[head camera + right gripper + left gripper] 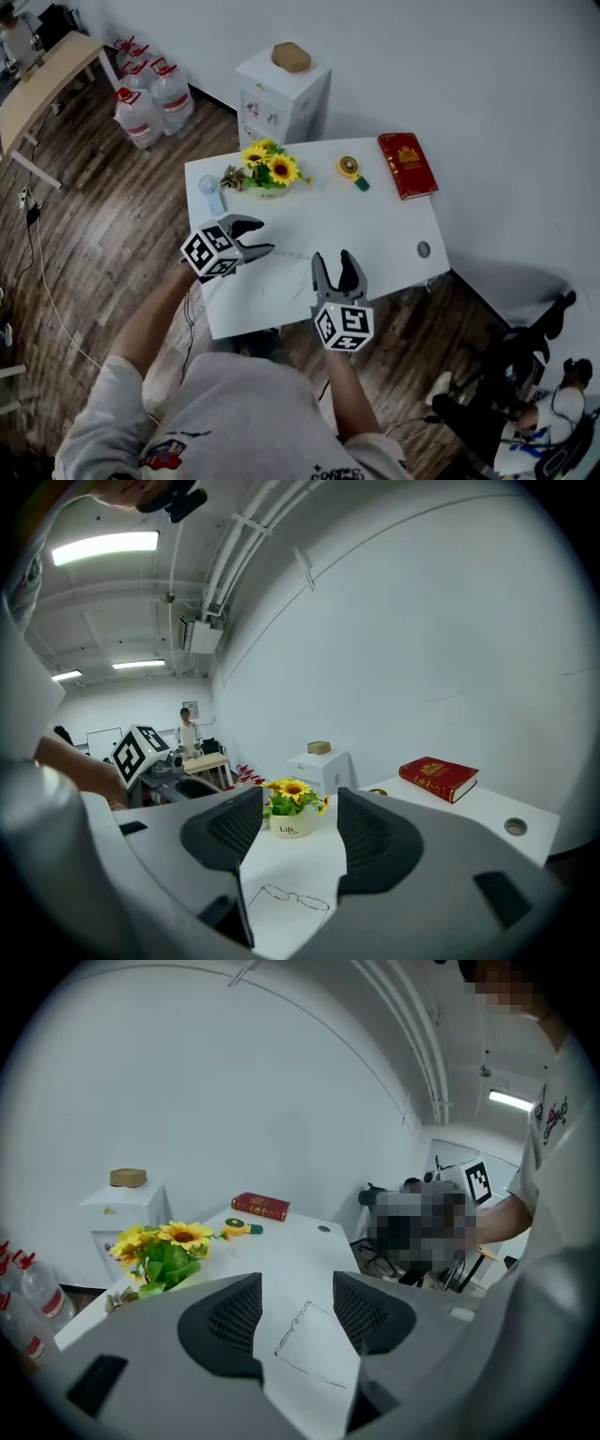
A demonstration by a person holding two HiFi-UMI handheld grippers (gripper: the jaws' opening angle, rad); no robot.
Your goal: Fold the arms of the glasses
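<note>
A pair of thin wire-rimmed glasses (291, 254) lies on the white table (375, 234) with its arms spread out. In the left gripper view the glasses (306, 1344) rest on the tabletop just beyond the jaws. The right gripper view has the glasses (296, 899) low between its jaws, lenses facing it. My left gripper (258, 237) hovers just left of the glasses, open and holding nothing. Just right of them my right gripper (335, 262) points toward the far edge of the table, open and empty as well.
A pot of sunflowers (270, 171), a yellow tape measure (351, 169) and a red book (407, 165) stand along the table's far side. A cable hole (424, 249) is at the right. Beyond stand a white cabinet (281, 94) and water bottles (150, 98).
</note>
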